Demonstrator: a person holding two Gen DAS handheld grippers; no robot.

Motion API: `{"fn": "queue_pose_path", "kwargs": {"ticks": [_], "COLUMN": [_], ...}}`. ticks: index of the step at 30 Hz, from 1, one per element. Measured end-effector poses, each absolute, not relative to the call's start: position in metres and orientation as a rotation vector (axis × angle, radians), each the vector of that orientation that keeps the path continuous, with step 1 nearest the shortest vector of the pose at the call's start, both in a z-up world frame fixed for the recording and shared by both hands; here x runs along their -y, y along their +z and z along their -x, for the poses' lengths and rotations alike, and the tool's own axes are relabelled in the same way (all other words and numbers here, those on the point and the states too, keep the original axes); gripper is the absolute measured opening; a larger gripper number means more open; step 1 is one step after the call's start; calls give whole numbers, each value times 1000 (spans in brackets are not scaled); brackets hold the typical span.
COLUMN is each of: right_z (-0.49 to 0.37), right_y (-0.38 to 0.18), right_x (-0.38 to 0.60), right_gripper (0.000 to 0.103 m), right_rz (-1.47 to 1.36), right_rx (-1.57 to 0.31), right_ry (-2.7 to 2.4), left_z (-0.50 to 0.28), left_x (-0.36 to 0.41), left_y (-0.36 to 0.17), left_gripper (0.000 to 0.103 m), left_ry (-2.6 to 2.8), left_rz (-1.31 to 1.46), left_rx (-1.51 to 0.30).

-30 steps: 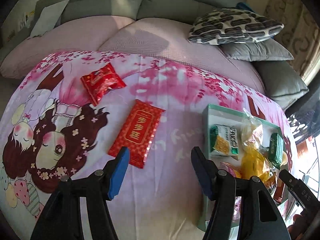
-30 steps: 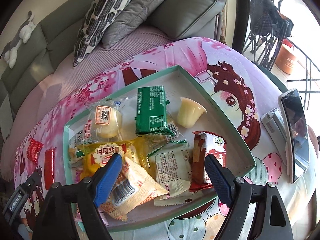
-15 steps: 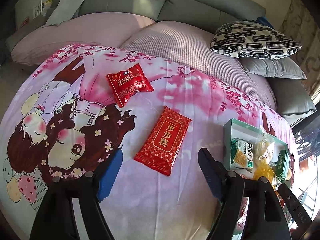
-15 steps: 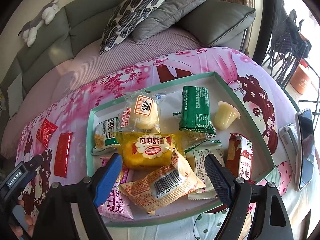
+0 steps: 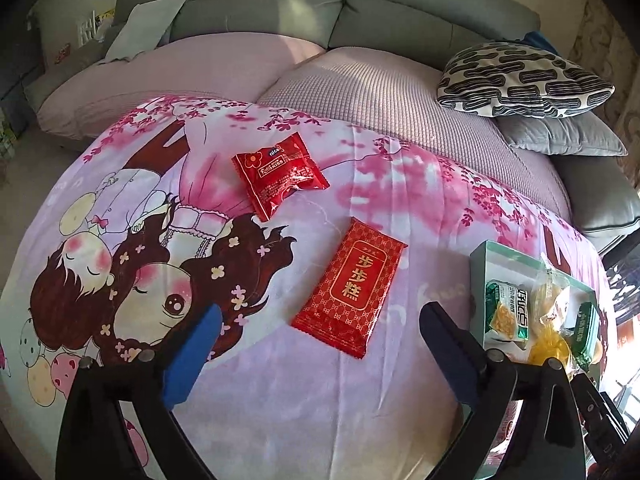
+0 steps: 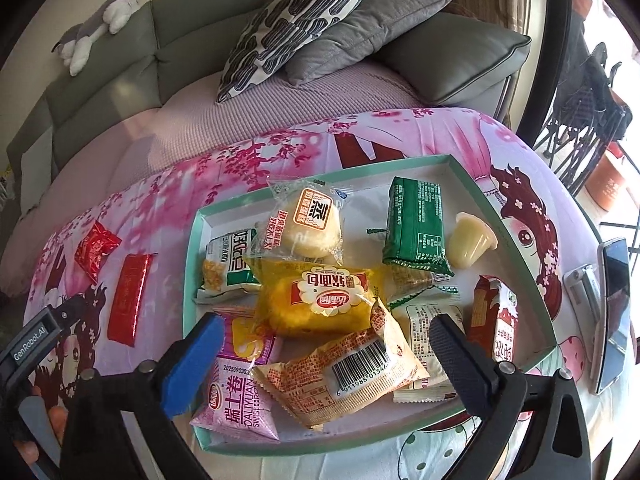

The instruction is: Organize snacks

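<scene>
The snacks sit piled in my green tray (image 6: 516, 224) on the cartoon-print table (image 5: 280, 400), with a flat red packet (image 5: 352, 292) and a red pouch (image 5: 280, 172) lying loose to its left. My left gripper (image 5: 320, 344) is opening, empty, tilted down over the flat packet. My right gripper (image 6: 328, 356) is opening above the tray, touching nothing.

A cartoon-print cloth (image 5: 280, 380) carries two red packets (image 5: 280, 176) (image 5: 352, 292), a green-rimmed tray (image 6: 500, 200) and a phone (image 6: 612, 312).
</scene>
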State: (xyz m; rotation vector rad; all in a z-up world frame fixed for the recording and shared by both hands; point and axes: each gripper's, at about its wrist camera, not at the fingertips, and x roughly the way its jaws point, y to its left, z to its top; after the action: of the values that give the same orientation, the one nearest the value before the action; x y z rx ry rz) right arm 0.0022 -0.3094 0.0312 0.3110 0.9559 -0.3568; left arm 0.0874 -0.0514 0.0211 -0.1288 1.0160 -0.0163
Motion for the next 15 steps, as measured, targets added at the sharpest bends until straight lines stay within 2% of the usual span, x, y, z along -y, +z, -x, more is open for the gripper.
{"fn": "queue_pose_path", "kwargs": {"ticks": [15], "right_z": [-14], "right_y": [32], "right_x": [267], "right_gripper": [103], "right_rz": [-234], "right_rx": [-963], "right_ry": [-253], "left_z": [-94], "left_x": [16], "left_y": [25], "left_gripper": [99], "left_ry": [88], "left_rz": [111], "left_rx": [-1013]}}
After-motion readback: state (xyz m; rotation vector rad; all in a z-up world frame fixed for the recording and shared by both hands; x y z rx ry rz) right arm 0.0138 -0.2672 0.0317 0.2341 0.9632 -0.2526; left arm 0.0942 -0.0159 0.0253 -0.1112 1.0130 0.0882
